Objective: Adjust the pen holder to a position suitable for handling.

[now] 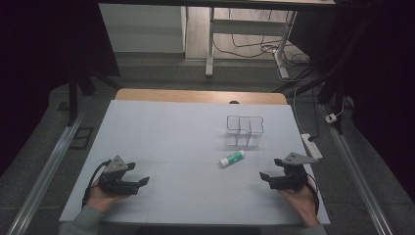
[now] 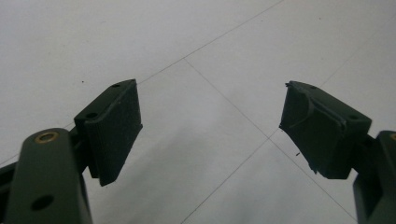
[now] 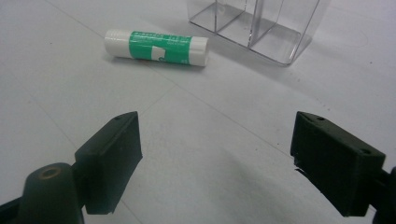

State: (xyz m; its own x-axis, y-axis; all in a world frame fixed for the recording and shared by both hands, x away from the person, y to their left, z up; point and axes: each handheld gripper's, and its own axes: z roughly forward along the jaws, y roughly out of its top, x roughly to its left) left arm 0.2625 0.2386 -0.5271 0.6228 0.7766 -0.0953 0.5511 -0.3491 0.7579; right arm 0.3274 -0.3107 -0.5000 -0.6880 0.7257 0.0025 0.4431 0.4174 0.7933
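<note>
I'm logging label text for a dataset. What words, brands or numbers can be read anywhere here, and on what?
No text can be read.
The glue stick has white print on its green label, too blurred to read.
The clear plastic organizer shows no print.
Both the left gripper and the right gripper carry no markings.

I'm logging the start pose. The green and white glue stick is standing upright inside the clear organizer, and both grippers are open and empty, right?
Not quite. The glue stick lies on its side on the table, outside and in front of the clear organizer, as the right gripper view shows. The rest holds: the left gripper and right gripper are both open and empty.
</note>
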